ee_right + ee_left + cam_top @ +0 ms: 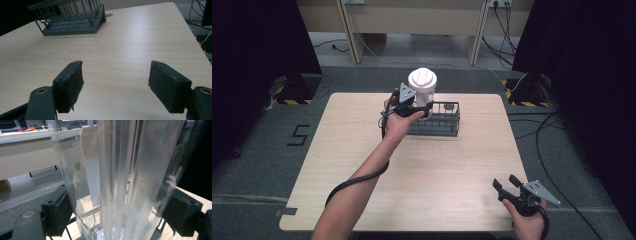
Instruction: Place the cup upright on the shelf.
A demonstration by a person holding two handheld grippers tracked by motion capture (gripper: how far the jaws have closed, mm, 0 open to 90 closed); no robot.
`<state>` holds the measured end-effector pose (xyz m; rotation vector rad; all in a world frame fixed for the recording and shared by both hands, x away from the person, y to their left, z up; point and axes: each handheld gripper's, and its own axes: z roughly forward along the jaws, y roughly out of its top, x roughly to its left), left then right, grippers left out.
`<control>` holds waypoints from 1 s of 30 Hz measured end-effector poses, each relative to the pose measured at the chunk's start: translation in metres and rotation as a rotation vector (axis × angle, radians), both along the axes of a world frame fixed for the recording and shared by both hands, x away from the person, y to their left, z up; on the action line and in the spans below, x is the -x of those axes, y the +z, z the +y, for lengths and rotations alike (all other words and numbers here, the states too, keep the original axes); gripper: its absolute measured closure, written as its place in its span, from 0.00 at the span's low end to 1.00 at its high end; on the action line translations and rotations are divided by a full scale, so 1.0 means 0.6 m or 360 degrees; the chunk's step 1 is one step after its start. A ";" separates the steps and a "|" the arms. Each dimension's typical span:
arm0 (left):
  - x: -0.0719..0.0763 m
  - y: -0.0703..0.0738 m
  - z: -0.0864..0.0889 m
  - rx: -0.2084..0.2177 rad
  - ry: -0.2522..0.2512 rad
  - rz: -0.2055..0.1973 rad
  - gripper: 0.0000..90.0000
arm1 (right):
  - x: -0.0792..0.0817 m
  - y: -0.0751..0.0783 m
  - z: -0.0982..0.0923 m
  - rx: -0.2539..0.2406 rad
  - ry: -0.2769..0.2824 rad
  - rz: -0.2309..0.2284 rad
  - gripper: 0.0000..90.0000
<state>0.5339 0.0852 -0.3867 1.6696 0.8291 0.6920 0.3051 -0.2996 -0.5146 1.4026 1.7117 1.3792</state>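
Left claw [422,106]: it was held over the far middle of the surface, its two black jaws closed on either side of a clear plastic container; the grey three-cornered plate sat on top of it.
Left claw, own view [117,212]: one pad pressed the container wall at each side, with the ribbed clear wall rising between them.
Clear container [424,90]: it stood upright with a white round lid on top, its lower part at the left end of the wire rack; whether its base rested on the rack floor could not be told.
Container, close up [120,170]: see-through, with long vertical ribs inside and pale markings on its wall.
Wire rack [443,122]: dark grey, low and oblong, it sat on the far half of the surface, just right of the left hand [398,122].
Rack from the right claw's view [72,21]: it stood at the far left of the wood, with a solid base and thin upright bars.
Right claw [507,185]: its jaws stood wide apart with nothing between them, low over the near right corner of the surface, well apart from the rack.
Right claw, own view [115,82]: bare wood showed between the pads.
Surface [452,170]: light wood grain, squarish, on grey floor.
Cable [357,180]: black, trailing along the left forearm.
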 end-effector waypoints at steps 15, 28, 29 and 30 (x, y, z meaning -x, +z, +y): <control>-0.019 -0.001 -0.020 0.0000 0.0005 0.0014 0.20 | 0.000 0.000 -0.001 0.0000 0.0004 0.0000 0.31; -0.042 -0.021 -0.035 0.0001 0.0041 0.0047 0.20 | -0.001 0.000 -0.001 -0.0003 0.0010 0.0003 0.31; -0.044 -0.023 -0.036 0.0001 0.0042 0.0050 0.20 | -0.001 0.000 -0.002 -0.0003 0.0011 0.0004 0.31; -0.046 -0.025 -0.038 0.0002 0.0046 0.0054 0.20 | -0.001 0.000 -0.002 0.0000 0.0011 0.0004 0.31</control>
